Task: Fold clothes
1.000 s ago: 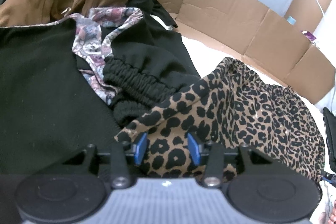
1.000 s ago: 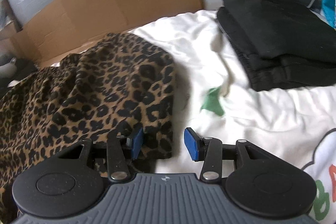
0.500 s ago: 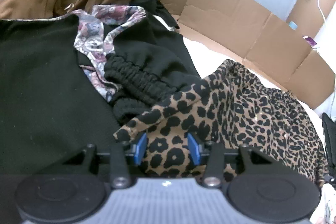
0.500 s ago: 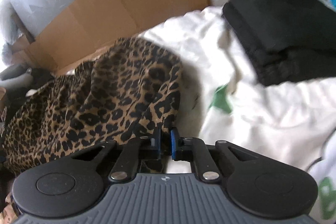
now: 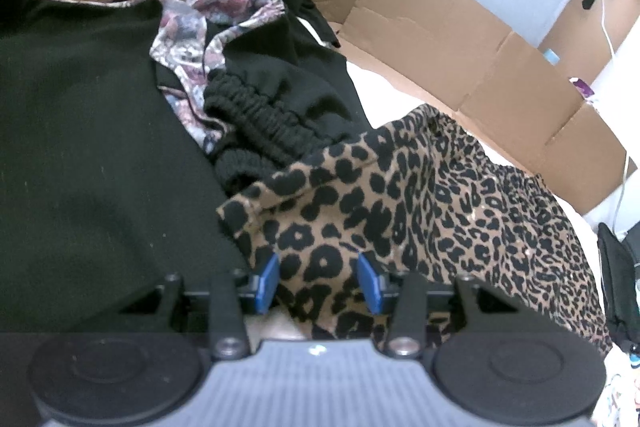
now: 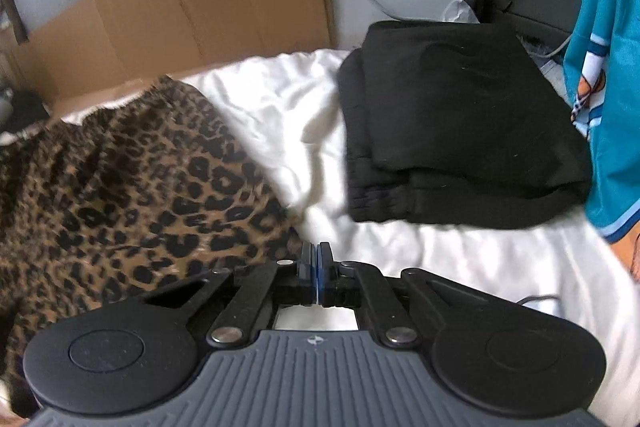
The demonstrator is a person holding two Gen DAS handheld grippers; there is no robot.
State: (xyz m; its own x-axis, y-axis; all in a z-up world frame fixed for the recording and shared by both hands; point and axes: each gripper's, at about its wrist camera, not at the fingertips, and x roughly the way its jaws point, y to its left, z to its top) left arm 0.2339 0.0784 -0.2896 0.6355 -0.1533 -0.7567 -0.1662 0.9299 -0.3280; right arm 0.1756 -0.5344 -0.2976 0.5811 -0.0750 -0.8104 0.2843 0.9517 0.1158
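Left wrist view: low, close over the leopard-print garment (image 5: 420, 211), facing a clothes pile (image 5: 100, 131) and cardboard (image 5: 460, 43). Right wrist view: equally low and close, facing a folded black stack (image 6: 456, 123) on white bedding (image 6: 288, 115). Shared: leopard garment, cardboard.

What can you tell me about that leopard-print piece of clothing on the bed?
The leopard-print garment is thin, soft-looking fabric, tan with black spots, lying rumpled and unfolded on the white sheet. One edge overlaps the black clothes pile. The left gripper stands open with cloth between its blue pads. The right gripper is shut at the garment's other edge; whether it pinches the fabric cannot be told.
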